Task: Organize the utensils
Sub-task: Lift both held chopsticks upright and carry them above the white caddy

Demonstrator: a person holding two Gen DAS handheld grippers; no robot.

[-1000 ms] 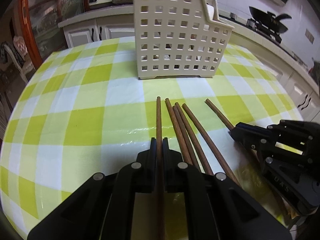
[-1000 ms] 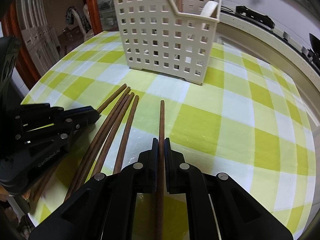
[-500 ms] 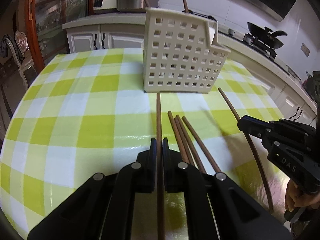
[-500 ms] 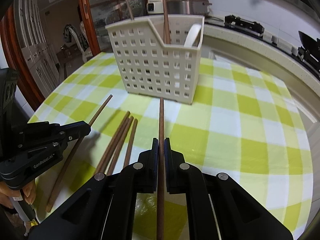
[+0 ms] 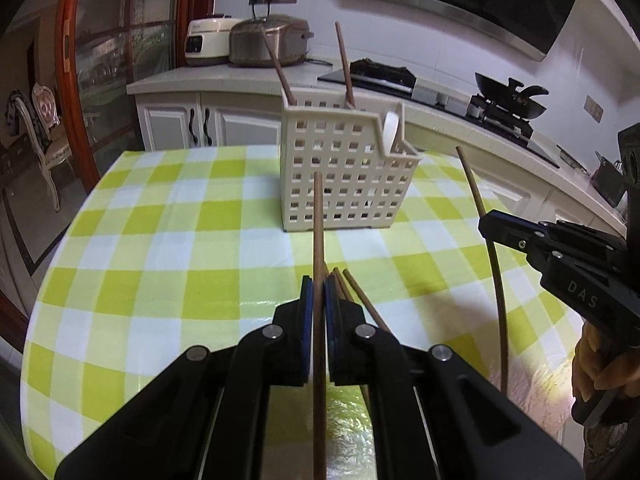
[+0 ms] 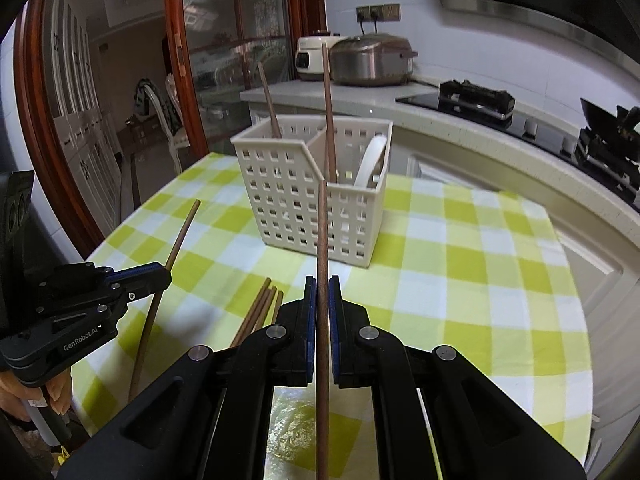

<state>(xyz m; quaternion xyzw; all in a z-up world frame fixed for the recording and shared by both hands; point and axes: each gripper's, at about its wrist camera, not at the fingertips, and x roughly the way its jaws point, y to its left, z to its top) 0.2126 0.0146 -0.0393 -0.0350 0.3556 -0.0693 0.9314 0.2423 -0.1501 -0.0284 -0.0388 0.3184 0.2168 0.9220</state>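
My left gripper [image 5: 319,280] is shut on a brown chopstick [image 5: 318,220], held above the table and pointing at the cream perforated caddy [image 5: 344,184]. My right gripper [image 6: 322,280] is shut on another chopstick [image 6: 322,232], also lifted and aimed at the caddy [image 6: 304,200]. Each gripper shows in the other's view, the right one [image 5: 486,222] and the left one [image 6: 166,276]. The caddy holds two upright chopsticks [image 6: 329,120] and a white spoon [image 6: 370,164]. Several chopsticks [image 6: 260,308] lie on the checked tablecloth.
The round table [image 5: 140,280] has a green and white checked cloth. Behind it runs a counter with two rice cookers [image 5: 268,42] and a stove with a wok [image 5: 508,100]. A chair [image 5: 40,136] stands far left beyond a glass door.
Both grippers have risen from the tablecloth, each lifting its chopstick, and the views now look level at the caddy. The remaining chopsticks stayed on the table.
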